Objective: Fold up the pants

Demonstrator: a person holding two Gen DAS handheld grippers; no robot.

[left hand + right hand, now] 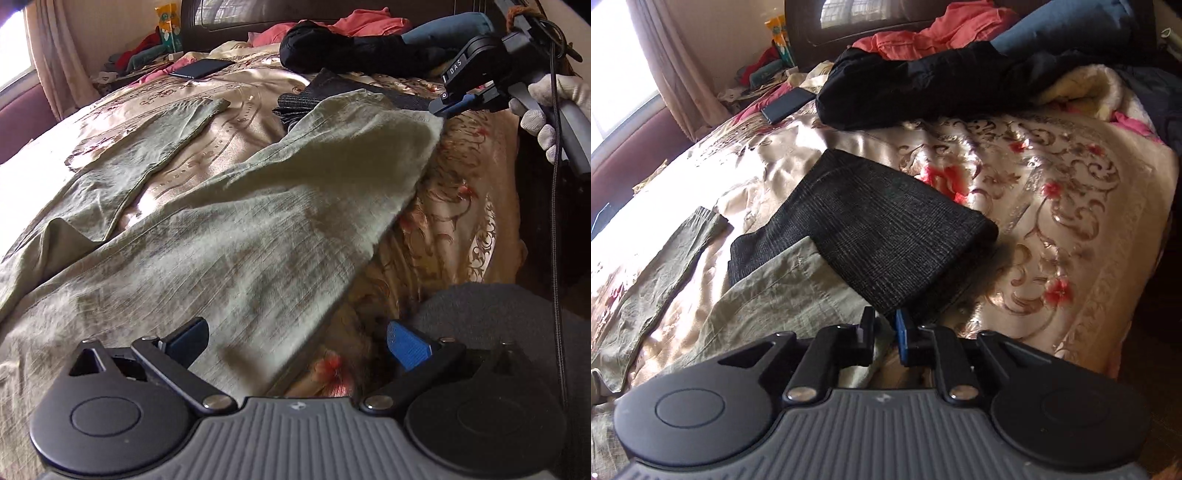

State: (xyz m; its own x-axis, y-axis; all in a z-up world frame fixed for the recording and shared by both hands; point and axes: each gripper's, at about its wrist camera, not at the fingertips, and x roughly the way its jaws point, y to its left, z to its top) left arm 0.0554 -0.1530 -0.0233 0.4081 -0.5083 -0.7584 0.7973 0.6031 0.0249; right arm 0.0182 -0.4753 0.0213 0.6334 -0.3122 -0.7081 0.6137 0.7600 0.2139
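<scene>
Spread across the bedspread (461, 206), the pants (236, 229) are pale green, with their long axis running from the near-left corner of the left wrist view away toward the headboard (229, 29). One leg (147, 147) lies flat on the bedspread, its cuff pointing at the headboard. The other leg (332, 162) is lifted off the bedspread and slants up to the right, its cuff corner raised toward the right gripper (448, 105).

That gripper, held by a gloved hand (543, 110), has its jaws nearly together, and the cuff corner meets its tip. In its own view the fingers (866, 332) stand close with a narrow gap, and green cloth (798, 295) reaches up to them from the left; whether the pads actually pinch the cloth I cannot tell.

The left gripper (295, 341) is spread wide over the near part of the lifted leg, nothing between its fingers (408, 345).

Just beyond the lifted cuff, a folded dark garment (886, 229) lies on the bedspread, its near corner close to the right gripper. Farther toward the headboard lie a black jacket (923, 85), red clothes (945, 29) and a phone (786, 105).
</scene>
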